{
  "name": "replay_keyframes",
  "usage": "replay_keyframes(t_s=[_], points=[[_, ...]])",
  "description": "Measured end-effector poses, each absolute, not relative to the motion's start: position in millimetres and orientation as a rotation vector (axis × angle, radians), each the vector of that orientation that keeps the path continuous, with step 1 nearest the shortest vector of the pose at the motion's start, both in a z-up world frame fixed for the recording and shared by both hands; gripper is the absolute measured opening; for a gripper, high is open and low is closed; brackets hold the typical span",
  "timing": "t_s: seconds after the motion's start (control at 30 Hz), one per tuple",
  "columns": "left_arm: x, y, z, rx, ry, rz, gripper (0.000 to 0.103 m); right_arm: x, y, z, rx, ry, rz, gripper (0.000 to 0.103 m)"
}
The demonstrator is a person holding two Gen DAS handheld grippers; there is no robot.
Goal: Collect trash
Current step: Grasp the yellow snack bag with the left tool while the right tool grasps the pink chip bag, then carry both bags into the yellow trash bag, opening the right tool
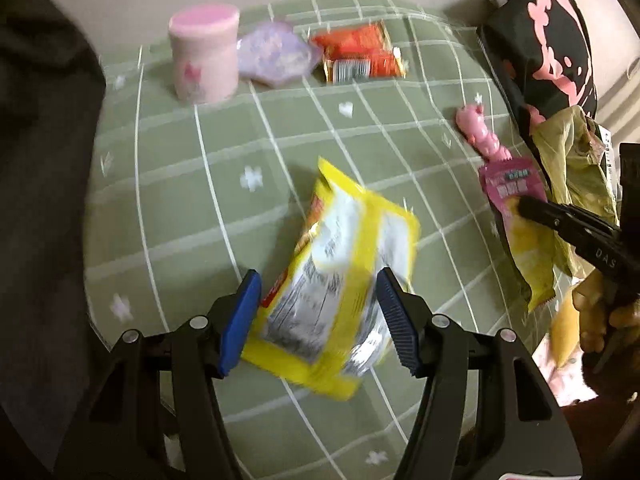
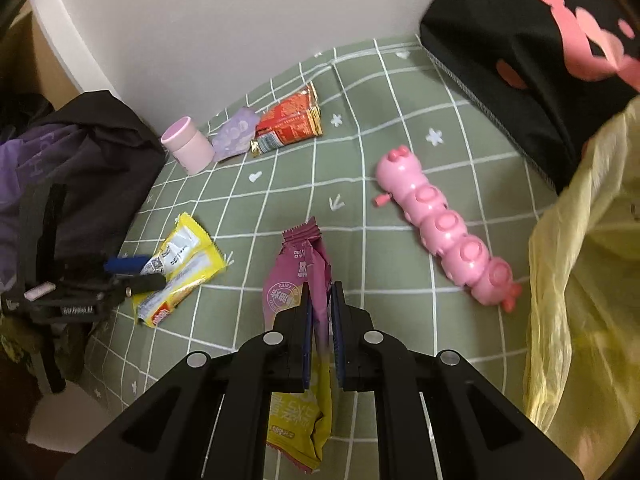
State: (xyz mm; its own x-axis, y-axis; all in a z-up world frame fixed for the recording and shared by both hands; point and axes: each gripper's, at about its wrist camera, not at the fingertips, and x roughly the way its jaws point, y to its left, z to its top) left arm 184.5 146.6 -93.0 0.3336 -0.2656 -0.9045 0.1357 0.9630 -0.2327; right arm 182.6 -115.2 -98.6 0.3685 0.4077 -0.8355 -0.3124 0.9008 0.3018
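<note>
Left wrist view: the left gripper (image 1: 318, 320) is spread over the yellow wrapper (image 1: 336, 276) on the green checked cloth (image 1: 180, 184), the blue pads (image 1: 244, 320) flanking the wrapper without pressing — lower a touch more, centre it, then pinch a crumpled fold rather than the flat face.

Right wrist view: the right gripper (image 2: 320, 320) is pressed together on the pink and yellow wrapper (image 2: 298, 280), which hangs between the jaws. The yellow trash bag (image 2: 580, 280) gapes at the right — carry the wrapper well over its mouth before letting go, clear of the pink toy caterpillar (image 2: 444, 228)
</note>
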Motion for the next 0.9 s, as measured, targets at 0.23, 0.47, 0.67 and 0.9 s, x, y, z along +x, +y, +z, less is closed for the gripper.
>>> replay_keyframes(t_s=[0.23,0.47,0.67,0.9], points=[[179,141,-91,-0.089,1.236,-0.158,0.042,172,-114,-94,0.091,1.088,0.473,0.010],[169,147,-85,-0.167,1.209,-0.105,0.019,166,-121,-69,0.076,1.025,0.476,0.010],[168,135,-27,-0.175,1.050,-0.121,0.018,164,-136,-33,0.071,0.919,0.458,0.010],[182,104,46,-0.152,0.892,-0.167,0.018,159,-158,14,0.040,0.789,0.408,0.010]])
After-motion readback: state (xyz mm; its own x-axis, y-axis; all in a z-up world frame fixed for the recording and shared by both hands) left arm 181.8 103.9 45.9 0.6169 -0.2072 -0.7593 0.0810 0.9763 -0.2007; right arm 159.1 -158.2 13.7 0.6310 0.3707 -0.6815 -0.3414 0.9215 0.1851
